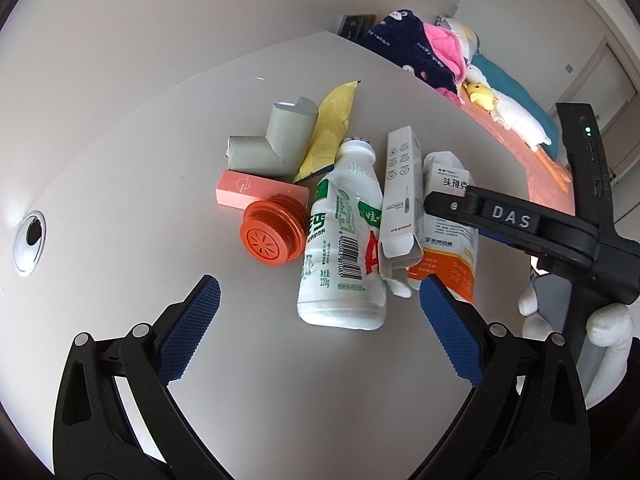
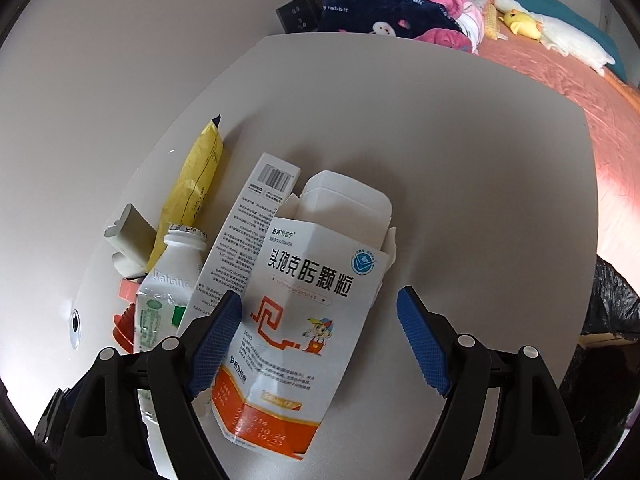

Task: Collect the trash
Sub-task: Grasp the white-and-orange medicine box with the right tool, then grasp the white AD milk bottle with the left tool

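Both tongs gape wide, holding nothing; right tongs (image 2: 320, 332) straddle crumpled white-orange medicine box (image 2: 296, 320), left tongs (image 1: 320, 320) near bottle (image 1: 344, 248).

Pink box (image 2: 127, 290) mostly hidden behind bottle (image 2: 168, 280).

Before you lies a pale grey desk (image 1: 120, 184) with a round cable port (image 1: 30, 238) set into its surface near the left edge. Behind its far edge you see a dark wall socket panel (image 2: 300, 10). To your right runs a bed (image 2: 580, 92) under a salmon-pink cover, with a teal sheet (image 1: 516, 96) along its far side. On the bed rests a heaped navy blanket (image 2: 372, 4) with a pink fleece lining, beside a yellow plush duck (image 2: 520, 22) and a white plush goose (image 2: 576, 40). You find black plastic sheeting (image 2: 612, 296) at the lower right.
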